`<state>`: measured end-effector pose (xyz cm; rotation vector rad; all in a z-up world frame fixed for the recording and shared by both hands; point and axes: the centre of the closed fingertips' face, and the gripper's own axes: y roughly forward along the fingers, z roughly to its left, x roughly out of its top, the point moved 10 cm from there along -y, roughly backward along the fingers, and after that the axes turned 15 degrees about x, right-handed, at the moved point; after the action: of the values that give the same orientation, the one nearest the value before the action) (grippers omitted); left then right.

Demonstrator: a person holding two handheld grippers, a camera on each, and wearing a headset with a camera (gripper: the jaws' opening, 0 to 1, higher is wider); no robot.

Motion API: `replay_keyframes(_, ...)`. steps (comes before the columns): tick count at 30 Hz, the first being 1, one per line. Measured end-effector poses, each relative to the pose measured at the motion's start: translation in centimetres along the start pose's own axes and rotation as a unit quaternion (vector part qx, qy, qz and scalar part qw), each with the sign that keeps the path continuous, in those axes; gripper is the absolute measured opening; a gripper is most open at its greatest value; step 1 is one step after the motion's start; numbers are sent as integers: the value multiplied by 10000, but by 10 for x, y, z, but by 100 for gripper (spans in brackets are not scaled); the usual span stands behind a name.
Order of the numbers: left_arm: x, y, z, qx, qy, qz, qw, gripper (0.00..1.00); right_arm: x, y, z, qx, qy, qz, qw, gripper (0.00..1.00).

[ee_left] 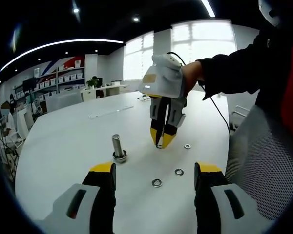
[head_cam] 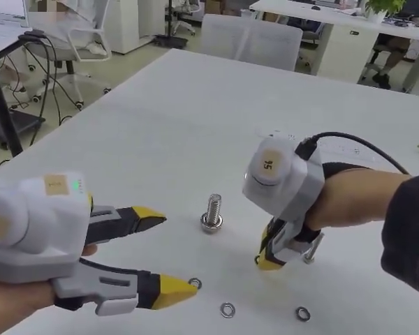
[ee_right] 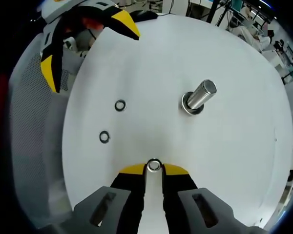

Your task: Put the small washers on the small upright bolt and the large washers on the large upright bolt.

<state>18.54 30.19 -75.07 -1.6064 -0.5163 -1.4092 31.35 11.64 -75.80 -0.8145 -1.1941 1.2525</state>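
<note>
The right gripper [head_cam: 269, 262], jaws pressed onto a washer [ee_right: 154, 165] on the table [head_cam: 195, 125] near the large bolt [ee_right: 199, 96], seems mid-pickup, with the left gripper [head_cam: 164, 255] spread on the bolt's other side; next it likely must lift the ring and thread it over the matching bolt.

- On the right gripper [head_cam: 269, 262], a round tan sticker [head_cam: 268, 165] sits on top of the white housing. It carries two dark digits turned sideways. I read them as "15", though I cannot rule out the reverse order.
- On the left gripper [head_cam: 176, 255], a square tan sticker [head_cam: 56, 184] sits on the housing. Any print on it is too faint for me to read.
- In the left gripper view, the far wall shelves [ee_left: 63, 78] show markings too small for me to read.
</note>
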Motion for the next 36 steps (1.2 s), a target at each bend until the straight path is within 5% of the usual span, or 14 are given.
replay_keyframes(36,25,23,3,-509,247,-138,9983,65,-15,-48,29,-196,364,-152,9990,13)
